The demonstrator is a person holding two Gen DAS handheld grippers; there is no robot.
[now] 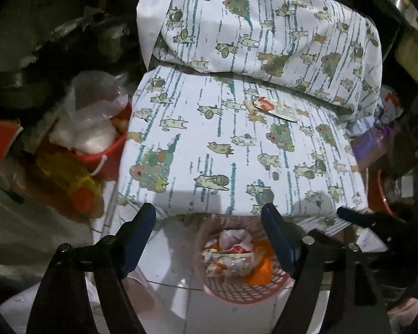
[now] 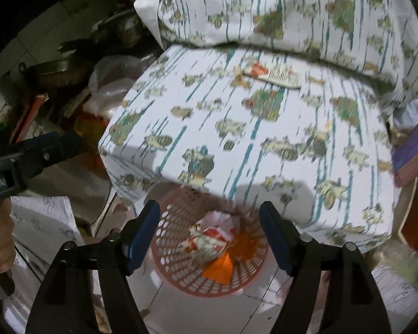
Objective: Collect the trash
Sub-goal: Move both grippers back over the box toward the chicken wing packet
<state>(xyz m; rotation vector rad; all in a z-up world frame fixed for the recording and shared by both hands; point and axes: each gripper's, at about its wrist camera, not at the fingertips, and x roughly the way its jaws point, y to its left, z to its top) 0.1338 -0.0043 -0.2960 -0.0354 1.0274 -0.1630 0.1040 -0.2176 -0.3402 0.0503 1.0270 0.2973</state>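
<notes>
A pink perforated basket [image 1: 237, 295] [image 2: 181, 275] stands on the white floor in front of a cushion covered in cat-print cloth [image 1: 237, 153] [image 2: 237, 139]. Crumpled red-and-white wrappers [image 1: 231, 256] [image 2: 209, 239] and an orange piece lie inside it. My left gripper [image 1: 208, 208] hangs above the basket, open, nothing between its blue pads. My right gripper [image 2: 209, 206] hangs over the same basket, open and empty too. A flat red-and-white wrapper [image 1: 278, 108] [image 2: 273, 75] lies on the cushion near its far edge, with a small beige scrap [image 1: 250, 105] beside it.
A matching pillow [image 1: 264, 27] leans behind the cushion. Left of it is a red bucket [image 1: 108, 150] stuffed with plastic bags, and dark pans [image 2: 55, 69] further back. A purple box [image 1: 370, 142] sits at the right. A hand [image 2: 0, 236] holds the left gripper's handle.
</notes>
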